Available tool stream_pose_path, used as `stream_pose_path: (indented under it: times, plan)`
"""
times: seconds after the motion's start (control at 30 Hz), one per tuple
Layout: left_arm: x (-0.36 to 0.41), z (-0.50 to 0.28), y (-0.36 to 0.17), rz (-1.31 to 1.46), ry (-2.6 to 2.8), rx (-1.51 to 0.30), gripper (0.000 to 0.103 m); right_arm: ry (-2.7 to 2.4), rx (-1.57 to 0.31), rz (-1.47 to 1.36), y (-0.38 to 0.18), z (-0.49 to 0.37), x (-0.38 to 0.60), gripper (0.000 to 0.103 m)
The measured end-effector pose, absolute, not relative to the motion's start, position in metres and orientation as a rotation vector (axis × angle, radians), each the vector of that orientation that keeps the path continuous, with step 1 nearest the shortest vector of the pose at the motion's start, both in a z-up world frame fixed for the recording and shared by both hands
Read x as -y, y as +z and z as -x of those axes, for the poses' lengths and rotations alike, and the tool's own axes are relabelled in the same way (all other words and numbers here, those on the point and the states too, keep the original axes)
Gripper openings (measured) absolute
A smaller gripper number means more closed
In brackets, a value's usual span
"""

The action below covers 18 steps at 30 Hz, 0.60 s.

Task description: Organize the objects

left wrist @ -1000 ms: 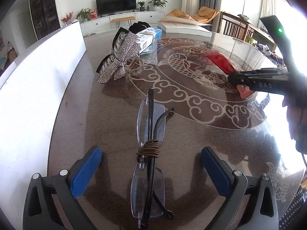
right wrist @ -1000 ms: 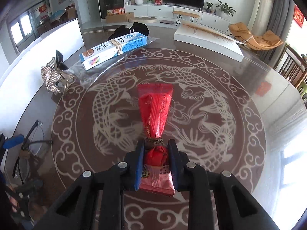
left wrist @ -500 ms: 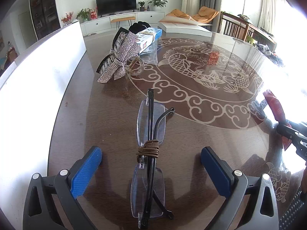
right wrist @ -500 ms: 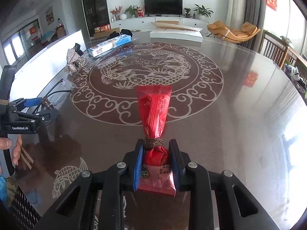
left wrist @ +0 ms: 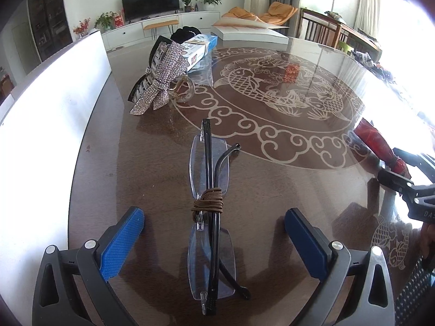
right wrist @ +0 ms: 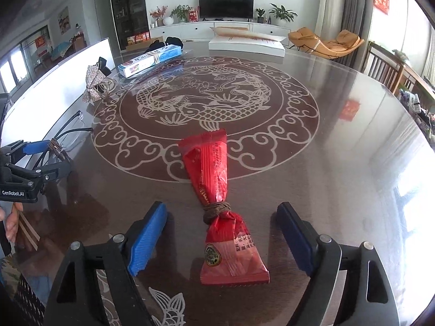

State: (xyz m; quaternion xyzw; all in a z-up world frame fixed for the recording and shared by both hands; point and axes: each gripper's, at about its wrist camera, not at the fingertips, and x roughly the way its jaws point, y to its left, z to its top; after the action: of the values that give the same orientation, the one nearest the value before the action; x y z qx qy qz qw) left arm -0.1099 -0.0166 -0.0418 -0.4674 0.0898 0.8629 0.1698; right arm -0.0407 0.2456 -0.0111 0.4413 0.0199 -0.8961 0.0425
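A dark, glossy round surface with a pale fish-and-cloud pattern fills a bright living room, with a television, potted plants and an orange lounge chair at the far wall. Window glare washes out the surface's right edge, and the left wrist view cuts off most of the right hand-held gripper.

That gripper's blue pads are spread wide on either side of a red snack packet, tied round the middle with brown cord, which lies flat on the surface, untouched. The left hand-held gripper is likewise spread wide around folded rimless glasses bound with the same cord.

Farther back lie a rhinestone bow hair clip, a blue-and-white box and a flat white carton. A white panel runs along the left side.
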Motion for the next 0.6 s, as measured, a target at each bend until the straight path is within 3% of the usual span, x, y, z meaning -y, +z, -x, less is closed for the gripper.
stream_pose_path:
  times: [0.23, 0.33, 0.37, 0.47, 0.57, 0.6]
  plan:
    - [0.047, 0.098, -0.036, 1.341, 2.444, -0.046, 0.101, -2.731, -0.038, -1.341, -0.011, 0.041, -0.247, 0.088]
    - [0.037, 0.101, -0.035, 1.347, 2.461, -0.158, 0.085, -2.707, -0.016, -1.347, -0.012, 0.042, -0.249, 0.091]
    - [0.033, 0.101, -0.035, 1.343, 2.470, -0.204, 0.073, -2.693, -0.027, -1.369, -0.012, 0.043, -0.248, 0.096]
    - [0.029, 0.098, -0.031, 1.308, 2.475, -0.247, 0.023, -2.646, -0.071, -1.469, -0.012, 0.049, -0.246, 0.096]
    - [0.035, 0.101, -0.026, 1.274, 2.496, -0.150, 0.010, -2.614, -0.023, -1.497, -0.008, 0.057, -0.252, 0.096]
    - [0.037, 0.101, -0.023, 1.261, 2.501, -0.112, 0.009, -2.604, -0.003, -1.496, -0.007, 0.059, -0.253, 0.085]
